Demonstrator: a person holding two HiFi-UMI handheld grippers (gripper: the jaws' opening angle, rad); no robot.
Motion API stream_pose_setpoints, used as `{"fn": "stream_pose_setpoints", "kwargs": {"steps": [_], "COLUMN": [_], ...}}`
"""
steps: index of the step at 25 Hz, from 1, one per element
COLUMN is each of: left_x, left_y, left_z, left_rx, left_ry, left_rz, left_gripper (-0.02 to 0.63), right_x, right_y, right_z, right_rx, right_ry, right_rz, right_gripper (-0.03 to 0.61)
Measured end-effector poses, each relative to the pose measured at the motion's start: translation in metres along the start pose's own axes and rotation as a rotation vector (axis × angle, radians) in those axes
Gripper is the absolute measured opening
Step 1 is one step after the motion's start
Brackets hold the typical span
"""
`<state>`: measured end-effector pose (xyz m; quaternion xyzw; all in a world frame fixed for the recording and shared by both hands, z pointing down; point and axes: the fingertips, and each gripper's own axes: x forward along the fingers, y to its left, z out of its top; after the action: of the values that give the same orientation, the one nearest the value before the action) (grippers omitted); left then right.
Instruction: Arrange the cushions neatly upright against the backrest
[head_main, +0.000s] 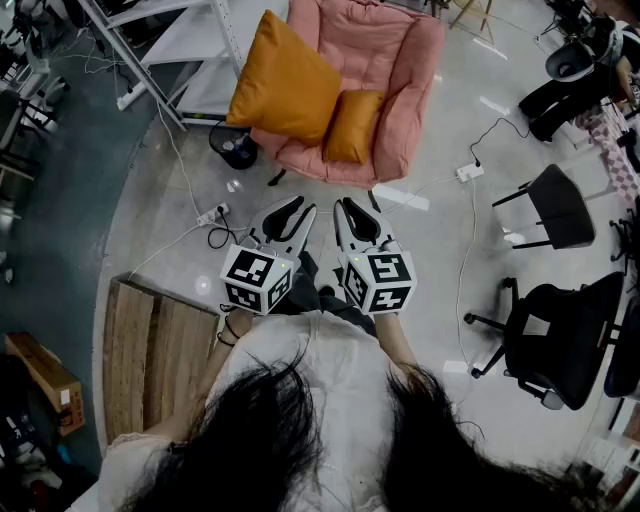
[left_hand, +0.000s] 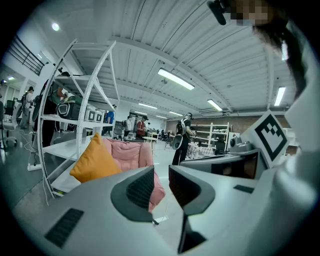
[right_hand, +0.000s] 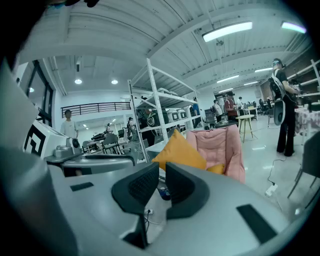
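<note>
A pink armchair (head_main: 395, 60) stands ahead of me on the floor. A large orange cushion (head_main: 285, 80) leans tilted over its left arm, and a small orange cushion (head_main: 353, 125) lies on the seat front. Both grippers hover side by side well short of the chair. My left gripper (head_main: 297, 212) and right gripper (head_main: 352, 210) are shut, each with only a slim gap and nothing between the jaws. The left gripper (left_hand: 161, 182) looks toward the big cushion (left_hand: 95, 162) and chair (left_hand: 130, 152). Past the right gripper (right_hand: 162, 182) I see the big cushion (right_hand: 182, 152) and small cushion (right_hand: 217, 169).
A white shelving rack (head_main: 190, 50) stands left of the chair, with a dark round object (head_main: 238, 150) at its foot. A power strip (head_main: 210, 213) and cables lie on the floor. Black office chairs (head_main: 560, 340) stand right, a wooden pallet (head_main: 150, 360) near left. People (left_hand: 182, 137) stand far off.
</note>
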<state>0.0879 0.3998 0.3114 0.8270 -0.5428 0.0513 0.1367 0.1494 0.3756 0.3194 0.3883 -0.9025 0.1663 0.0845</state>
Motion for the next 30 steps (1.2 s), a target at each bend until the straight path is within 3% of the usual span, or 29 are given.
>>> {"fn": "stream_pose_setpoints", "kwargs": {"steps": [18,30], "left_x": [0.016,0.047], "left_y": [-0.003,0.035], "left_z": [0.002,0.011], "left_rx": [0.013,0.007], "left_ry": [0.022,0.04], "left_rz": [0.015,0.023], "left_gripper": [0.1,0.1], "right_x": [0.001,0.04], "right_y": [-0.028,-0.047], "right_z": [0.001,0.007], "right_rx": [0.004,0.028], "right_ry": [-0.018,0.005], "right_rz": [0.004,0.006], "right_gripper": [0.055,0.057]}}
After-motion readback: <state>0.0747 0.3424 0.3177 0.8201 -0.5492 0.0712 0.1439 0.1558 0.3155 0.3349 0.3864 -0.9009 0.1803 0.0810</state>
